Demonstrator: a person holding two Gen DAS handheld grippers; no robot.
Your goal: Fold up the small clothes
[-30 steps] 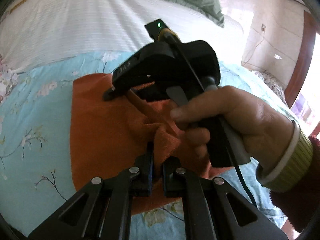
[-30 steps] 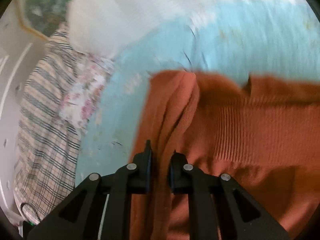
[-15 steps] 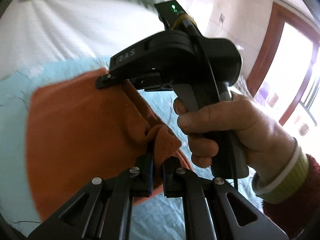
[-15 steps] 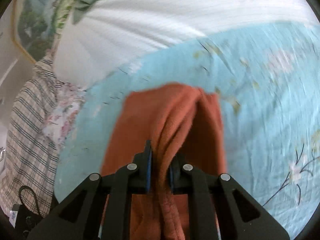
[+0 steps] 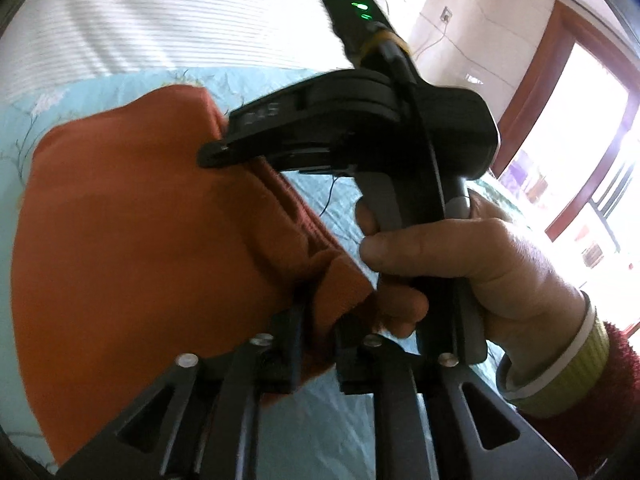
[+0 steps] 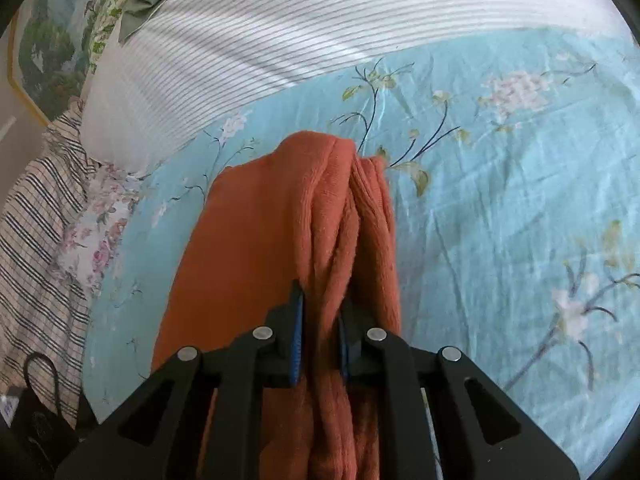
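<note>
left gripper (image 5: 316, 344): jaws opening; a bunched corner of the orange knit garment (image 5: 132, 240) sits between the pads, grip loosening, cloth not yet free
right gripper (image 6: 320, 332): jaws narrow, easing apart very slightly; a thick gathered fold of the orange knit garment (image 6: 288, 240) fills the gap, both pads pressing on it
right hand (image 5: 460, 264): seen from the left wrist view, wrapped round the right tool's handle, just beside the left fingertips; the right tool's nose lies over the cloth's far edge
garment position: on the blue floral bedsheet (image 6: 500, 200); folded part spread flat to the left of both tools
long axis: in the right wrist view the gathered fold runs straight away from the jaws, in line with the fingers, ending in a rounded bundle on the sheet
nearer hand: both at the same edge, close together; judged that release and laying flat comes next, the left leading
far field: white striped bedding (image 6: 320, 32) beyond the sheet; window and door frame (image 5: 560, 128) past the right hand
</note>
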